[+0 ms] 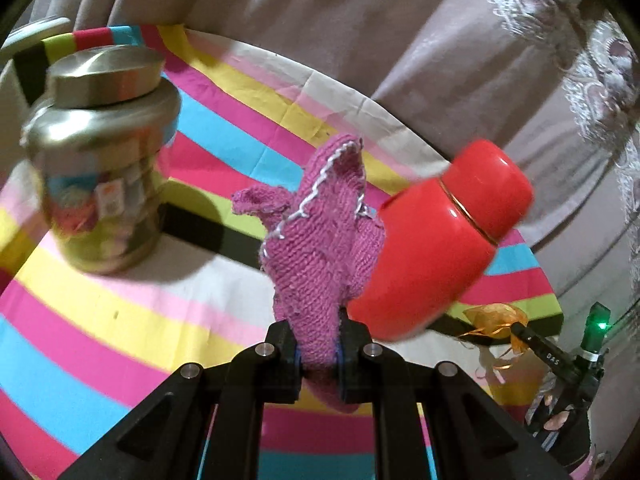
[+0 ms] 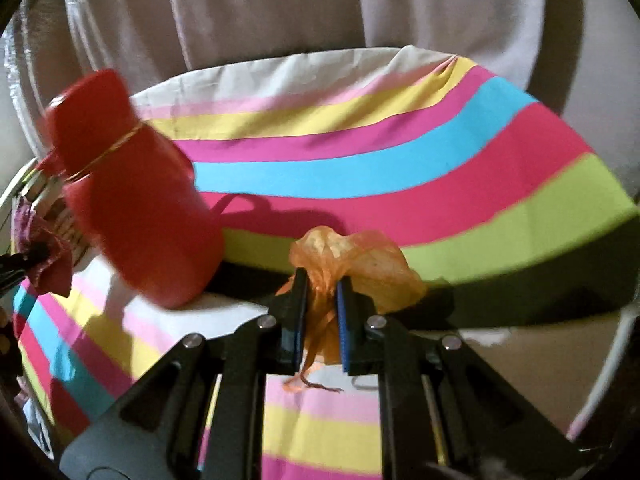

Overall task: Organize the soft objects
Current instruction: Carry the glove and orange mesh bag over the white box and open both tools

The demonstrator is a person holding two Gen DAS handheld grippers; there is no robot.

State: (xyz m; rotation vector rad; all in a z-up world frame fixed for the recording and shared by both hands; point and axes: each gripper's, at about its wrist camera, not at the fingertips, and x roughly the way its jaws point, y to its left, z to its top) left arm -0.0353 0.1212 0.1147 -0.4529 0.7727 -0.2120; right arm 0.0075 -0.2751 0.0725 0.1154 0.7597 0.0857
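My left gripper (image 1: 318,336) is shut on a pink knitted piece with white stitching (image 1: 316,248), lifted above the striped cloth (image 1: 120,320). Its limp top flops forward between a steel canister (image 1: 100,160) and a red lidded jar (image 1: 436,248). In the right wrist view my right gripper (image 2: 322,280) is shut on a crumpled orange mesh pouch (image 2: 360,256), whose ribbon ends dangle below the pads. That pouch (image 1: 494,316) also shows at the lower right of the left wrist view. The pink piece (image 2: 44,256) appears at the far left of the right wrist view, behind the red jar (image 2: 136,216).
A round table under a multicoloured striped cloth (image 2: 400,160) fills both views, and its edge drops away on the right. Pale curtains (image 1: 360,40) hang close behind it. The steel canister stands at the left and the red jar near the middle.
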